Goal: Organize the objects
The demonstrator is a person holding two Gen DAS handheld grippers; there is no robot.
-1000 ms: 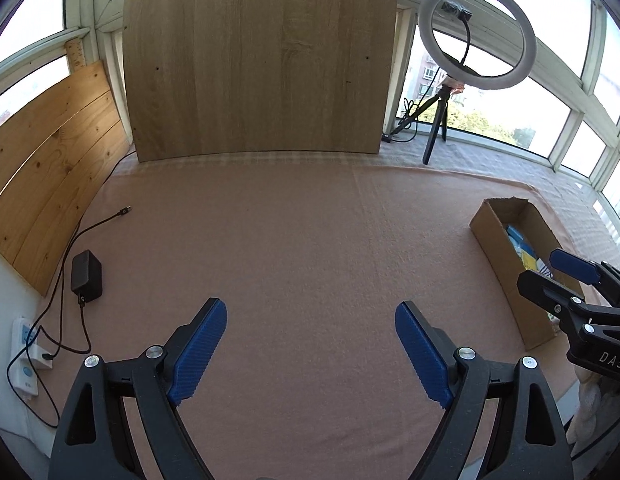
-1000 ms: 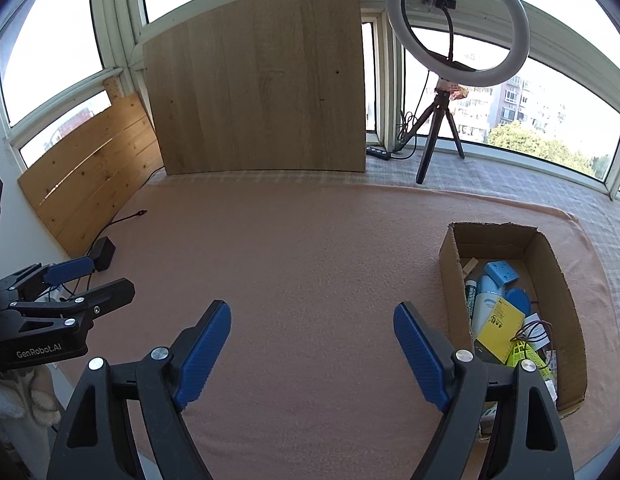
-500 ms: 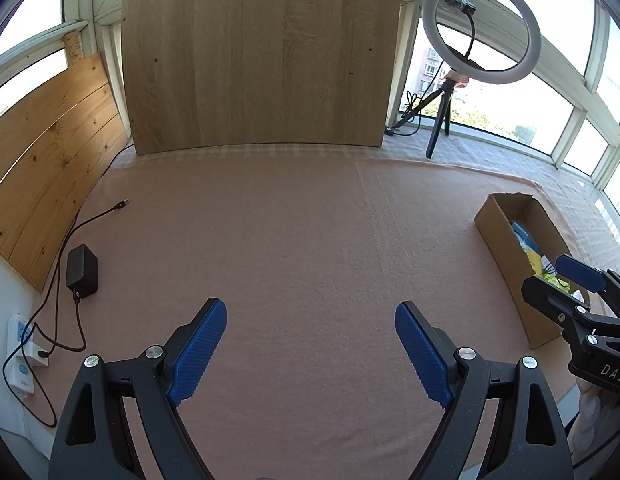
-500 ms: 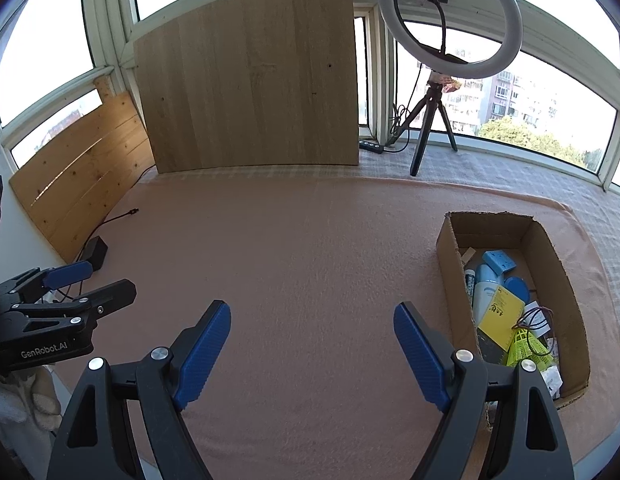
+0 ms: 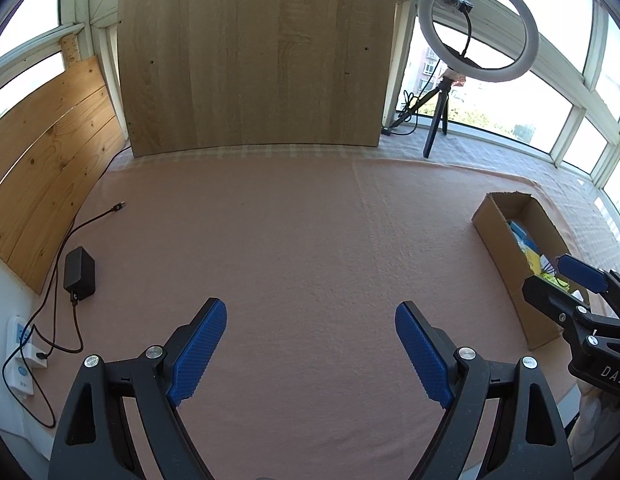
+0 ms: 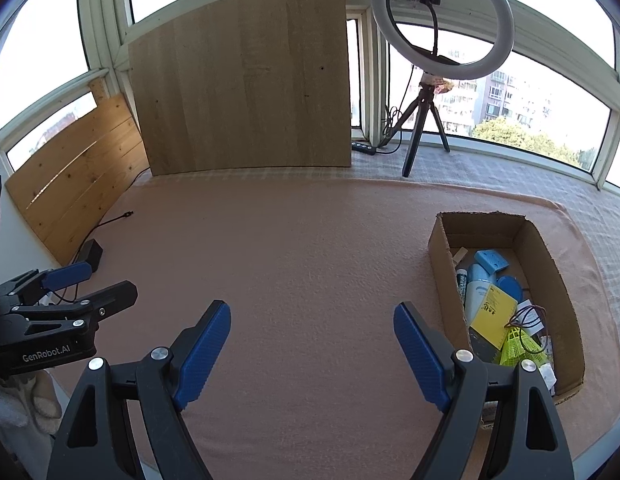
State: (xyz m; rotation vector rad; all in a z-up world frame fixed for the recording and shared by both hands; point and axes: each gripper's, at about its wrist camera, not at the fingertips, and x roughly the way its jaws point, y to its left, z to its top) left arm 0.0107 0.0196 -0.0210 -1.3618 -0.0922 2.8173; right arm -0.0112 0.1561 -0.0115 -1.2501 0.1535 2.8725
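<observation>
Right wrist: cardboard box (image 6: 440, 248) just right of spread, empty right gripper (image 6: 312, 344).

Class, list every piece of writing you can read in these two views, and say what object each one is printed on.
"GenRobot.AI": side of the left gripper, seen from the right wrist.
"DAS", cut off by the frame edge: body of the right gripper, seen from the left wrist.
Yellow card and tube in the cardboard box: print too small.

Ring light (image 6: 442, 20) on tripod, wooden board (image 6: 245, 80), black adapter (image 5: 80, 273)
</observation>
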